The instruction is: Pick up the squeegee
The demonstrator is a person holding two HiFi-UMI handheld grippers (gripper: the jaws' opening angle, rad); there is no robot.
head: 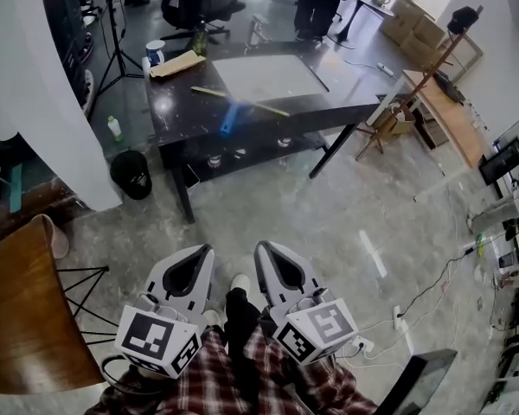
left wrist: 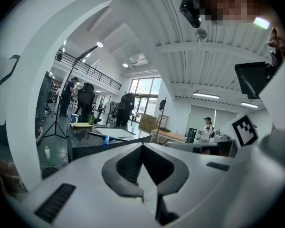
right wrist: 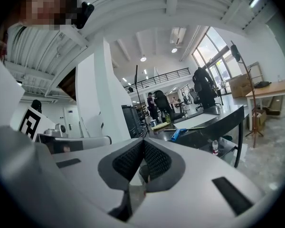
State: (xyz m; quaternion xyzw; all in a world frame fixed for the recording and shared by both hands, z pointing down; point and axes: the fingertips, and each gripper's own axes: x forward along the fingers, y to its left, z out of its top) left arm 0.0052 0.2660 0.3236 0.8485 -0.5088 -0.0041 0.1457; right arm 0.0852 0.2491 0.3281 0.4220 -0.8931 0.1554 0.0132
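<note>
Dark desk (head: 182,106) well ahead of the left tool (head: 206,251) — white sheet (head: 264,76) and cup (head: 155,52) on it; wooden chair (head: 17,318) just left.

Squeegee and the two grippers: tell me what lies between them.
Head view: bare floor and the black table's near edge separate the left gripper and right gripper from the squeegee on the tabletop.

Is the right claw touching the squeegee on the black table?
Apart. Head view: the right claw is near the camera, with floor between it and the squeegee on the table.
</note>
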